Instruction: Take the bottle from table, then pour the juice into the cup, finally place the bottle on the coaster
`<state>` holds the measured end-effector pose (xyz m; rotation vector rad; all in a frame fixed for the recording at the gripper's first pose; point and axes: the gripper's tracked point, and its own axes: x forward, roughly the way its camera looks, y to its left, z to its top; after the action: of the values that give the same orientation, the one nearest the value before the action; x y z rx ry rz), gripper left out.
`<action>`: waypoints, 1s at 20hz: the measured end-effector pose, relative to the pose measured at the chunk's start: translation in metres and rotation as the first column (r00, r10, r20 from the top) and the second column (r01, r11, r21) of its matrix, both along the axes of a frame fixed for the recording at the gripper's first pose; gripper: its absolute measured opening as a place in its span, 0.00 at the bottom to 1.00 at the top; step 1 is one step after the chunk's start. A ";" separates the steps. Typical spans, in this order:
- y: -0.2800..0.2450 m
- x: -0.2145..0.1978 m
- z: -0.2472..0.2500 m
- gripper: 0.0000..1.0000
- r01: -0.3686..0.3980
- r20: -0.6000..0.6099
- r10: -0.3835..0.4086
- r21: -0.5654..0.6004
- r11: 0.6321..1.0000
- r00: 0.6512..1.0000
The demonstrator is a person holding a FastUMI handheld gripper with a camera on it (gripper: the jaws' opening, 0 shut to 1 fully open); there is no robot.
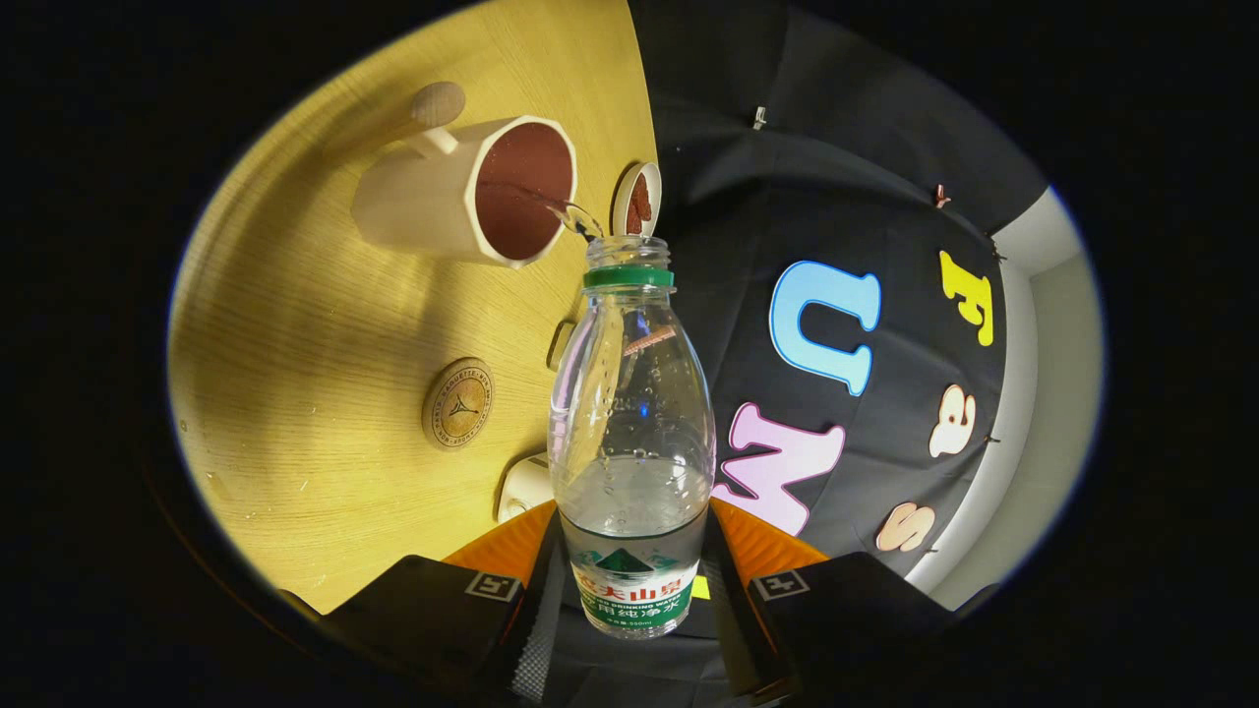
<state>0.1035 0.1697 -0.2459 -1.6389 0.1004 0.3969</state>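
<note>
Gripper view shows the bottle (631, 433) clamped between the two fingers (462, 615) of the gripper (634, 600), one finger pressing on each side of its lower body near the label, with the neck pointing away toward the cup (462, 192). The bottle is tipped over the wooden table (295, 344), and a thin clear stream (551, 205) leaves its open mouth and arcs into the cup's dark interior, landing close to the near rim. That is the main risk, in my judgement: the stream enters just inside the rim, so a small drop in tilt or a drift to the right could let liquid dribble down the neck or splash onto the table. A small cap-like lid (637, 202) lies just right of the cup and could get wet. The round coaster (457, 403) sits nearer, well apart from the cup, on the left of the bottle. A smooth, wet bottle held low could also twist in the grip when it is righted.
</note>
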 end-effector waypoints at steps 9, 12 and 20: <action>0.005 0.012 0.008 0.70 -0.040 0.036 0.042 -0.075 0.996 0.998; 0.008 0.015 0.010 0.70 -0.054 0.047 0.058 -0.093 0.994 0.997; 0.010 0.013 0.011 0.70 -0.111 0.068 0.125 -0.184 0.977 0.990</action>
<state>0.1162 0.1797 -0.2354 -1.8427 -0.0219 0.4224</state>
